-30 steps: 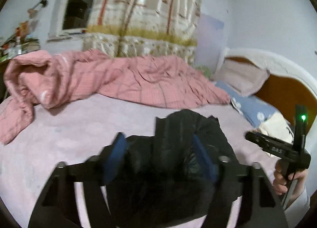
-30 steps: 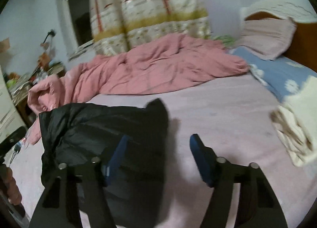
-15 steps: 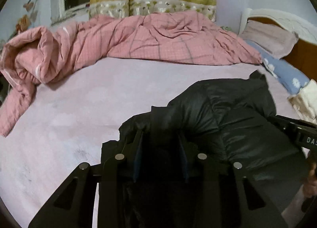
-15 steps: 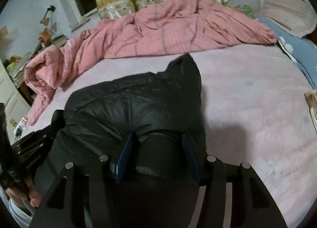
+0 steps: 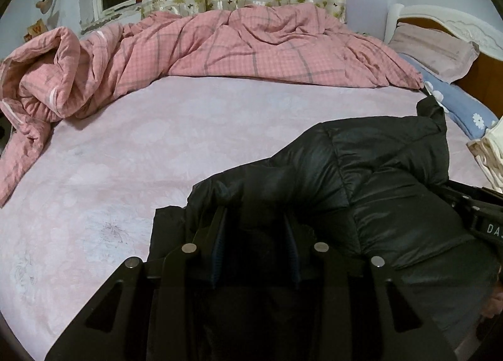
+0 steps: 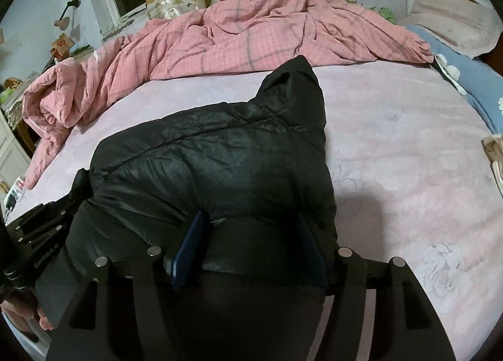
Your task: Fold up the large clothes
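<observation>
Black puffer jacket (image 6: 220, 166) on pink bedsheet (image 5: 157, 141), long axis running away toward the quilt (image 5: 251, 46), corner peaked. Shiny, quilted, bunched. Left gripper (image 5: 254, 235) and right gripper (image 6: 248, 241) both opening, jacket fabric between their pads.

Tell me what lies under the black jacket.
The black jacket lies on the pale pink bedsheet, which shows around it. Anything directly beneath is covered, so I cannot tell.

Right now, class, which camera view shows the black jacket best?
The right wrist view: the black jacket fills the middle, pointed corner and quilted surface lit. The left wrist view shows the jacket off to the right, its near part dark behind the tongs.
</observation>
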Tool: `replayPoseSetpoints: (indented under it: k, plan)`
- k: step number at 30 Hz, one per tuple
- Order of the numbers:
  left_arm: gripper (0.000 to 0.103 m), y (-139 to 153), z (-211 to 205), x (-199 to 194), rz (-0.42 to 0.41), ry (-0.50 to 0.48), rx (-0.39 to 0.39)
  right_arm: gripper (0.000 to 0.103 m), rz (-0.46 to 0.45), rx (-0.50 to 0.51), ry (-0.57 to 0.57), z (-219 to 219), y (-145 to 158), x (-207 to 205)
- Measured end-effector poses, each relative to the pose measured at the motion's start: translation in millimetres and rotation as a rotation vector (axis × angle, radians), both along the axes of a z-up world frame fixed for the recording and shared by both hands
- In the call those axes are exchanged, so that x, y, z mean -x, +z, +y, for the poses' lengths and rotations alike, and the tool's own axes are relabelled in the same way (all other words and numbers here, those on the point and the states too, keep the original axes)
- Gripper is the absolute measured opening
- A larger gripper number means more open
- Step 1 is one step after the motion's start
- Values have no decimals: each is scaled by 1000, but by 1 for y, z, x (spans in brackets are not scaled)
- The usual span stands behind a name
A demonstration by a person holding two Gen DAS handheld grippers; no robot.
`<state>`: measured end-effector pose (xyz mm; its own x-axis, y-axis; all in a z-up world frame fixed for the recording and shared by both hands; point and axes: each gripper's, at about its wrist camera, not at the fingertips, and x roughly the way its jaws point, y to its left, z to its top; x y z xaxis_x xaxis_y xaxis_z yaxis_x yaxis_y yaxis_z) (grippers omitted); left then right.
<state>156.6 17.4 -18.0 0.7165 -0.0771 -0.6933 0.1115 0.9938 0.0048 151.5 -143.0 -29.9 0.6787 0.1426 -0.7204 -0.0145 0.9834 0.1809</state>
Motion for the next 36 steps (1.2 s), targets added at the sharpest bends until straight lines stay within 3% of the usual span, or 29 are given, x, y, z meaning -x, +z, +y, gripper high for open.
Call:
replayPoseSetpoints:
  k: [1, 3, 5, 7, 9, 10, 12, 13, 16, 21, 24, 27, 29, 31, 36]
  plan:
    - [49, 4, 1, 2, -11, 26, -13, 63, 1, 15, -2, 2, 0, 1]
    - [56, 15, 9, 8, -34, 53, 10, 63, 1, 22, -5, 1, 6, 4]
    - [59, 32, 20, 22, -68, 35, 65, 63, -3, -40, -30, -9, 16, 10]
    - [82, 48, 31, 40, -118, 63, 87, 62, -43, -118, -38, -24, 35, 24]
    - [101, 55, 44, 61, -165, 183, 81, 63, -98, -111, -32, -31, 50, 39]
    - [102, 53, 52, 69, -160, 250, 102, 63, -128, -91, -33, -34, 57, 49]
    - [102, 43, 65, 72, -85, 255, 229, 65, -151, -77, -39, -41, 63, 64]
    - [102, 35, 70, 70, -29, 239, 289, 73, -157, -93, -48, -47, 63, 71]
    - [103, 15, 80, 63, 81, 216, 412, 76, -148, -206, -78, -68, 55, 81]
    - [103, 0, 82, 58, 141, 189, 440, 77, -96, -368, -86, -84, 34, 79]
    - [103, -19, 75, 56, 182, 166, 399, 77, -4, -535, -73, -88, 11, 66]
    - [102, -20, 76, 58, 173, 161, 408, 77, 36, -525, -37, -78, 1, 56]
    - [90, -20, 72, 61, 163, 123, 442, 77, 30, -503, 14, -70, 0, 54]
    - [70, -21, 68, 61, 150, 72, 489, 77, 39, -540, 46, -68, -4, 51]
    - [68, -22, 59, 57, 162, 28, 531, 79, 62, -559, 34, -67, -9, 49]
